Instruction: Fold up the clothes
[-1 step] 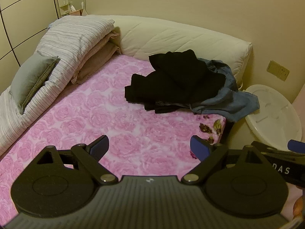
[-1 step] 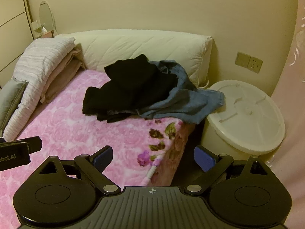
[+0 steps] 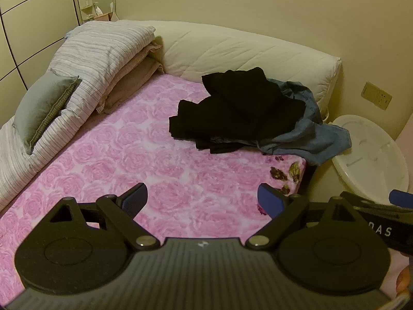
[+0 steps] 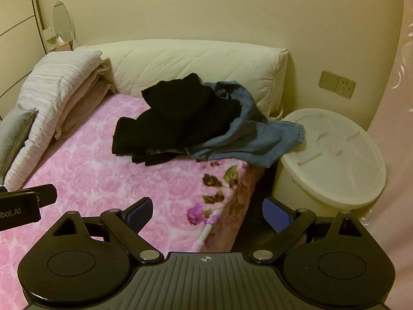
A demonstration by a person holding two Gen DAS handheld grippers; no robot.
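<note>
On pink bedspread (image 3: 134, 155): black garment (image 3: 232, 111) atop denim garment (image 3: 315, 139)

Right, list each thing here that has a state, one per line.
Left gripper: open, empty, above the bed.
Right gripper: open, empty, at the bed's edge.
Black clothes: crumpled, unfolded, heaped on the bed.
Blue jeans: unfolded, under the black clothes, hanging over the bed's edge.
Striped quilt: folded, stacked on a beige blanket.
White bucket: lid on.
</note>
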